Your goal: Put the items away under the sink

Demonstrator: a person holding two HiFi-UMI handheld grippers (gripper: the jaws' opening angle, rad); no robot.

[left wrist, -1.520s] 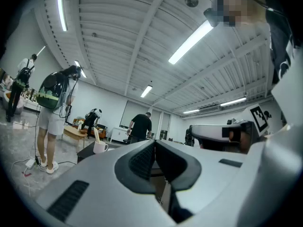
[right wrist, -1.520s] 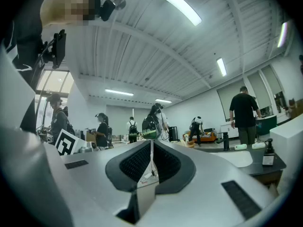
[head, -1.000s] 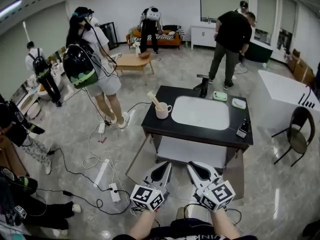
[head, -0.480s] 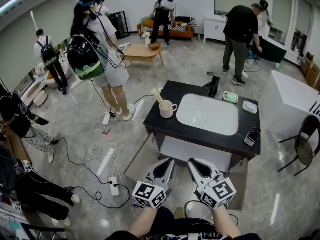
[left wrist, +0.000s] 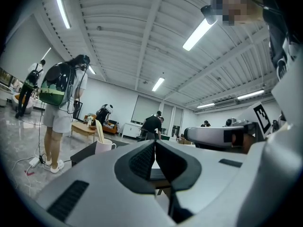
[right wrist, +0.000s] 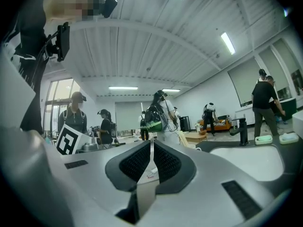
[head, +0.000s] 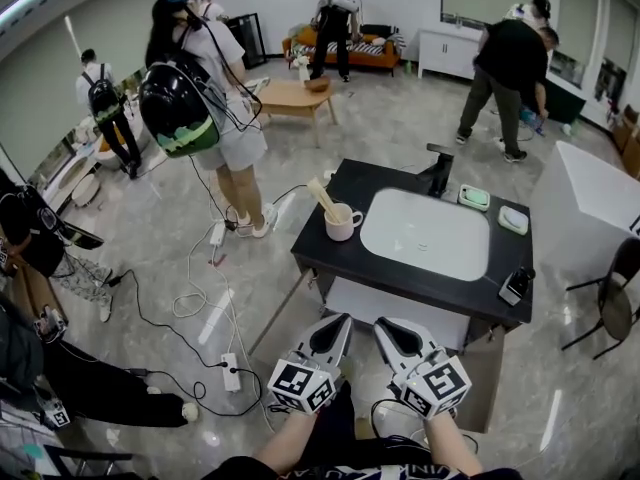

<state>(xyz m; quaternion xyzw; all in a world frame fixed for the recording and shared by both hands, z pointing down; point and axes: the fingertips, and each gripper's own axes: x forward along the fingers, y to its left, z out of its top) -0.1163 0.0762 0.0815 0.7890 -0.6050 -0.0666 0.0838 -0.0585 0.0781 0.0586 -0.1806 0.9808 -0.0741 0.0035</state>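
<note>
The black-topped sink cabinet (head: 330, 258) stands in front of me with a white basin (head: 425, 233). On the top are a pink cup with brushes (head: 342, 221), a black faucet (head: 437, 173), two green soap dishes (head: 474, 197) (head: 513, 219) and a small black item (head: 516, 286). Both cabinet doors hang open on a white space under the basin (head: 390, 303). My left gripper (head: 340, 320) and right gripper (head: 380, 326) are held side by side, level, just short of that opening. Both are shut and empty. The left gripper (left wrist: 155, 143) faces the cup (left wrist: 105, 145); the right gripper (right wrist: 152, 143) faces the faucet (right wrist: 243, 130).
Cables and a power strip (head: 232, 376) lie on the floor to the left. A person with a backpack (head: 205, 108) stands left of the cabinet, and others are farther back. A white table (head: 590, 198) and a chair (head: 615, 303) are to the right.
My view and both grippers have come closer to the sink cabinet, which sits larger and a little further right in the head view. The people behind have shifted.
</note>
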